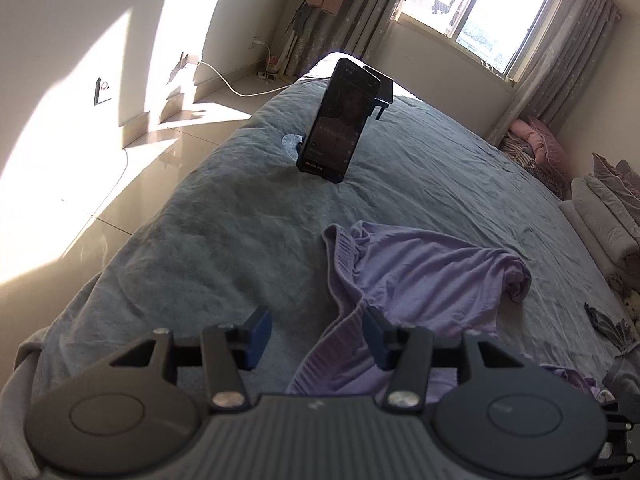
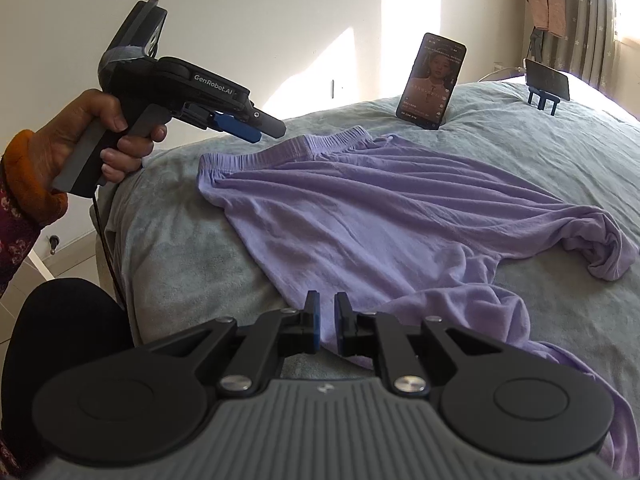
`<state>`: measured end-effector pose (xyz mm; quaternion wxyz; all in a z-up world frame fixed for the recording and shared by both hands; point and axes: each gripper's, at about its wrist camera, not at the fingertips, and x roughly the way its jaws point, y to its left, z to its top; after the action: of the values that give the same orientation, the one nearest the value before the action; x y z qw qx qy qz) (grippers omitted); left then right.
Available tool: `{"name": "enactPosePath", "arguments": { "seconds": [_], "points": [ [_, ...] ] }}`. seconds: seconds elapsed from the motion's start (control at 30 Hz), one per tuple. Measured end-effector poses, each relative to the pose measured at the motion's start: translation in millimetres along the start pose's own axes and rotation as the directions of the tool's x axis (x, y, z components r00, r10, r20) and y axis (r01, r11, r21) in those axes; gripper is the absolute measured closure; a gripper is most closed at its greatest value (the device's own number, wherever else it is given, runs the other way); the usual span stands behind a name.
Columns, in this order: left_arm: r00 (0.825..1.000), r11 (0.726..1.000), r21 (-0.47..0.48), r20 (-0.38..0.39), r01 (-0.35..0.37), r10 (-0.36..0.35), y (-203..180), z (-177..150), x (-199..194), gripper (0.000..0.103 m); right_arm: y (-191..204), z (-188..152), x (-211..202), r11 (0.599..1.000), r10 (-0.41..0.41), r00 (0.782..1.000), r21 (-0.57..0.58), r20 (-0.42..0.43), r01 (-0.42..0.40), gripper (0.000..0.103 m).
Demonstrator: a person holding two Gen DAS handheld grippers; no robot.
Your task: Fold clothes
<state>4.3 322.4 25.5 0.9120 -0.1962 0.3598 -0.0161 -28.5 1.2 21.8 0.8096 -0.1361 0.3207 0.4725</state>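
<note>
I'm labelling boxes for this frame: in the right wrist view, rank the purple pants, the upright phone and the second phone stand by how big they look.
1. Purple pants: largest by far.
2. Phone.
3. Second stand: smallest, though it sits farther back, so its true size is unsure.

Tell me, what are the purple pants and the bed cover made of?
The purple pants look like thin, soft knit cloth, maybe cotton: matte, with fine folds and a gathered stretchy waistband. The bed cover looks thicker and a bit fuzzy, like brushed fabric or fleece; its grey-green surface is dull and softly rumpled. The exact fibre cannot be told.
</note>
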Motion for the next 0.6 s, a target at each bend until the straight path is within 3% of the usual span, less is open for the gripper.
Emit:
{"name": "enactPosePath", "arguments": {
  "seconds": [0.2,0.4,0.5,0.53,0.6],
  "points": [
    [0.997,0.998,-0.012,-0.034,0.068,-0.068,9,24,55,0.052,-12,2,6,1.000,-0.011,1.000,0.010,0.010,0.011,0.090],
    [0.990,0.991,-0.010,-0.052,0.132,-0.132,13,38,83,0.057,-34,5,7,0.998,-0.047,0.998,0.034,0.029,0.046,0.089],
    [0.989,0.991,0.002,-0.067,0.135,-0.135,13,44,91,0.075,-56,5,7,0.992,-0.090,0.995,0.089,0.037,0.086,0.086],
    [0.988,0.991,0.003,-0.068,0.137,-0.137,14,45,93,0.087,-64,5,7,0.989,-0.105,0.994,0.112,0.039,0.100,0.084],
    [0.989,0.991,0.005,-0.053,0.136,-0.135,14,46,94,0.093,-76,4,6,0.981,-0.129,0.991,0.154,0.045,0.121,0.075]
  ]
}}
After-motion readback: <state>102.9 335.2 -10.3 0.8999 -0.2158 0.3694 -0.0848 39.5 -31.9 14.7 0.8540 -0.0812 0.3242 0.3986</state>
